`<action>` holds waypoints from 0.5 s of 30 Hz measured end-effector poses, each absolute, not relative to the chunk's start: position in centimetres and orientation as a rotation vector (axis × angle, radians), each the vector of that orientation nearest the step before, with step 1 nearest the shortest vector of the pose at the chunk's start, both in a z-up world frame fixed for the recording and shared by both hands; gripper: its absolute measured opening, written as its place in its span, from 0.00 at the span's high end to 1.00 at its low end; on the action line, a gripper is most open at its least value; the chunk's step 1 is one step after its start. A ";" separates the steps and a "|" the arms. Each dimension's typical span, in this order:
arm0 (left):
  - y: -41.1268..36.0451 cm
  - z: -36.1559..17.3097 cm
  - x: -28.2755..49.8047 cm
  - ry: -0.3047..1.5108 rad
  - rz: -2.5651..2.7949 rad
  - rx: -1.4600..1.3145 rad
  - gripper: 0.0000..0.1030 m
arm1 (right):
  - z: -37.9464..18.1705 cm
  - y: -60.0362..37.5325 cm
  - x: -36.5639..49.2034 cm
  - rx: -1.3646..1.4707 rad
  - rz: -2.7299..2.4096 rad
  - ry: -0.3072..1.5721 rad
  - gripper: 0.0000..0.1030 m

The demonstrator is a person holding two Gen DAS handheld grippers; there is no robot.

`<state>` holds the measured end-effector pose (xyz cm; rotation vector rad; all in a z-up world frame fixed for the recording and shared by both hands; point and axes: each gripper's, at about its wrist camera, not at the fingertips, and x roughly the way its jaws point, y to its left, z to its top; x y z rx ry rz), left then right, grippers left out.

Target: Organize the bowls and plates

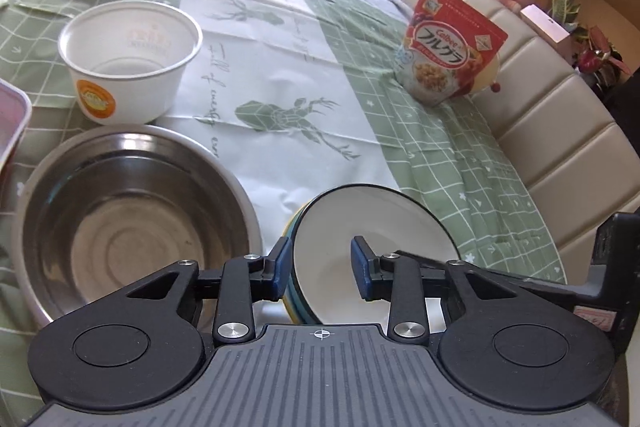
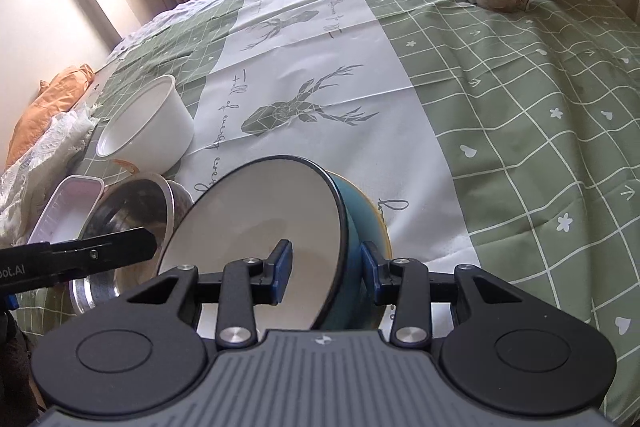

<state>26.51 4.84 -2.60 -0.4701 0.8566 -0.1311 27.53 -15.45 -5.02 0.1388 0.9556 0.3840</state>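
Right gripper (image 2: pixel 325 275): its two blue pads squeeze the rim of the blue bowl (image 2: pixel 352 255), one pad inside, one outside.
Left gripper (image 1: pixel 320 267): half open; one pad is outside the bowl's rim, the other is inside and not touching. I cannot tell if the outside pad touches.
Blue bowl: white inside, tipped up on its edge, low on the white strip of the cloth (image 1: pixel 280 75).
Yellow rim (image 2: pixel 382 223): peeks out under the blue bowl.
Steel bowl (image 1: pixel 132 211): big and shiny, just left of the blue bowl.
White paper bowl (image 1: pixel 128 63): upright, behind the steel bowl.
Pink box (image 2: pixel 68 211): beside the steel bowl.
Cereal bag (image 1: pixel 448 47): stands far off on the green squares.
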 end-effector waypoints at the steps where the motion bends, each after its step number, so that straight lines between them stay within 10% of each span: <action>1: 4.7 -2.8 26.6 0.866 -0.128 -0.464 0.66 | -5.0 -15.4 27.5 0.134 0.382 0.957 0.63; 15: 5.4 -5.8 27.2 0.955 -0.130 -0.543 0.74 | -5.0 -16.5 26.0 0.129 0.381 0.904 0.66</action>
